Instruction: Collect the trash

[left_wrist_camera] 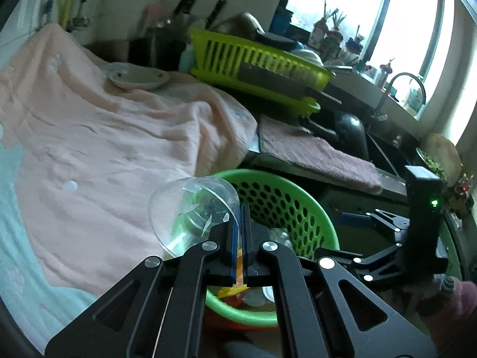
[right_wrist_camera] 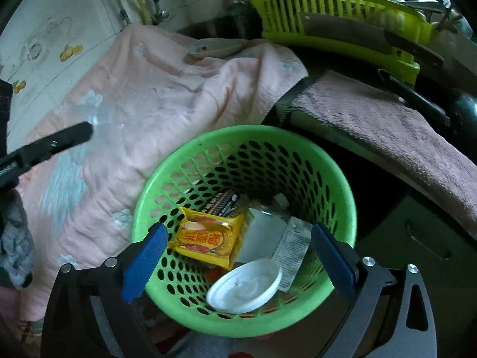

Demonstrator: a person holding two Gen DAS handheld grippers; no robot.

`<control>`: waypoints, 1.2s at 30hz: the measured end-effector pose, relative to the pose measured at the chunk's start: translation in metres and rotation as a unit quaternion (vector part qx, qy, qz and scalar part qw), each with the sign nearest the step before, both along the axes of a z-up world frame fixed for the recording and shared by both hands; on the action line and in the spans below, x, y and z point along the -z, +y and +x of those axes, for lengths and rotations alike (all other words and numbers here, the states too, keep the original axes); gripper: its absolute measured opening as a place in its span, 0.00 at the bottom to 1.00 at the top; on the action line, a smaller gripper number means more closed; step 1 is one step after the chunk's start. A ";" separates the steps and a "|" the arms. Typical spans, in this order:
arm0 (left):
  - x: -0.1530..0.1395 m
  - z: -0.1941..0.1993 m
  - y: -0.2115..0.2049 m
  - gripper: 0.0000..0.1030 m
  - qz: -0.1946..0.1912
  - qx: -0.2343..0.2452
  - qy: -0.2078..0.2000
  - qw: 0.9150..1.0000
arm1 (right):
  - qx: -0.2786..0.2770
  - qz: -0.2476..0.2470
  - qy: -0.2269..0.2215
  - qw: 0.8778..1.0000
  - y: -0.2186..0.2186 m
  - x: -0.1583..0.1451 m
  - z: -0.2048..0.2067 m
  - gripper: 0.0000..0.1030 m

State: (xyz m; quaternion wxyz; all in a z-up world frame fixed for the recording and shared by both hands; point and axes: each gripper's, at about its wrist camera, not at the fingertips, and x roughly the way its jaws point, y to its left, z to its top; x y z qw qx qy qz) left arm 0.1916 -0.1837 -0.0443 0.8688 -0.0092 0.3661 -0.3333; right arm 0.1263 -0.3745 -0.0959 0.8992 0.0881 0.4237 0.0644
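Between the tight-shut pads of the left gripper [left_wrist_camera: 241, 217] sits the clear plastic cup's [left_wrist_camera: 190, 211] rim, just above the green basket [left_wrist_camera: 298, 197]. It should let go over the middle. Right gripper [right_wrist_camera: 235, 250] gapes wide, empty.

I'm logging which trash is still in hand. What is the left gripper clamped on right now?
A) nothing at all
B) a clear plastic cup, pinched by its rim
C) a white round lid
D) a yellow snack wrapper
B: in the left wrist view the left gripper has its blue pads shut on the rim of the clear plastic cup, held at the edge of the green perforated basket.
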 end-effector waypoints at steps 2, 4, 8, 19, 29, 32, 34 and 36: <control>0.005 0.001 -0.009 0.01 0.004 0.007 0.006 1.000 | 0.003 0.005 -0.003 1.000 -0.004 -0.001 -0.003 0.91; 0.009 0.001 -0.015 0.01 0.005 0.014 0.011 1.000 | 0.004 0.007 -0.006 1.000 -0.007 -0.003 -0.007 0.91; 0.017 0.000 -0.027 0.02 0.011 0.020 0.019 1.000 | 0.009 0.015 -0.013 1.000 -0.011 -0.003 -0.015 0.91; 0.020 -0.009 -0.038 0.48 0.020 0.025 0.015 0.999 | 0.010 0.013 -0.019 1.000 -0.008 -0.003 -0.026 0.91; 0.002 -0.024 -0.020 0.80 0.023 -0.002 -0.023 0.999 | 0.008 0.010 -0.027 1.000 0.005 -0.007 -0.031 0.91; -0.004 -0.029 -0.009 0.86 0.031 -0.023 -0.037 0.999 | 0.005 0.010 -0.034 0.999 0.013 -0.013 -0.034 0.91; -0.008 -0.031 0.001 0.89 0.032 -0.037 -0.041 0.998 | 0.003 0.005 -0.037 0.999 0.019 -0.016 -0.035 0.91; -0.011 -0.033 0.012 0.91 0.031 -0.049 -0.043 0.997 | 0.001 -0.004 -0.041 0.999 0.027 -0.020 -0.037 0.91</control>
